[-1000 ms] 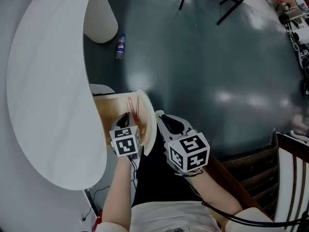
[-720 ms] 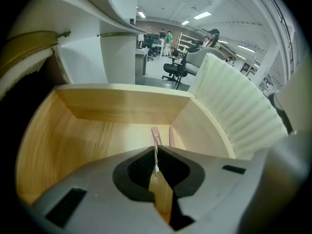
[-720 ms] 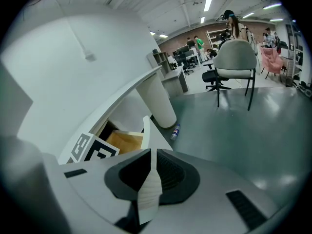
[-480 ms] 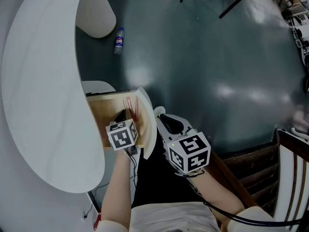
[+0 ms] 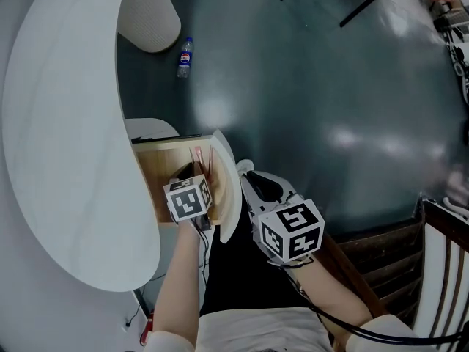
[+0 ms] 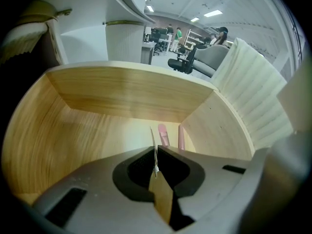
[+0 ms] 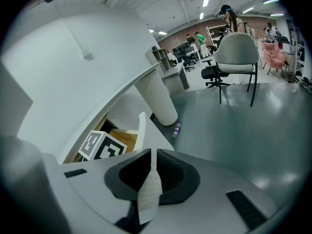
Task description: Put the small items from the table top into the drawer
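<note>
Drawer of pale wood, open under the white curved surface, receives the left gripper, closed narrow on a thin tan card-like piece above two pink sticks. The right gripper clamps the drawer's white ribbed front, likely steadying it open.

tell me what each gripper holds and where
The left gripper pinches a thin tan strip partway along its length; the right gripper clamps the white ribbed drawer front by its edge.
</note>
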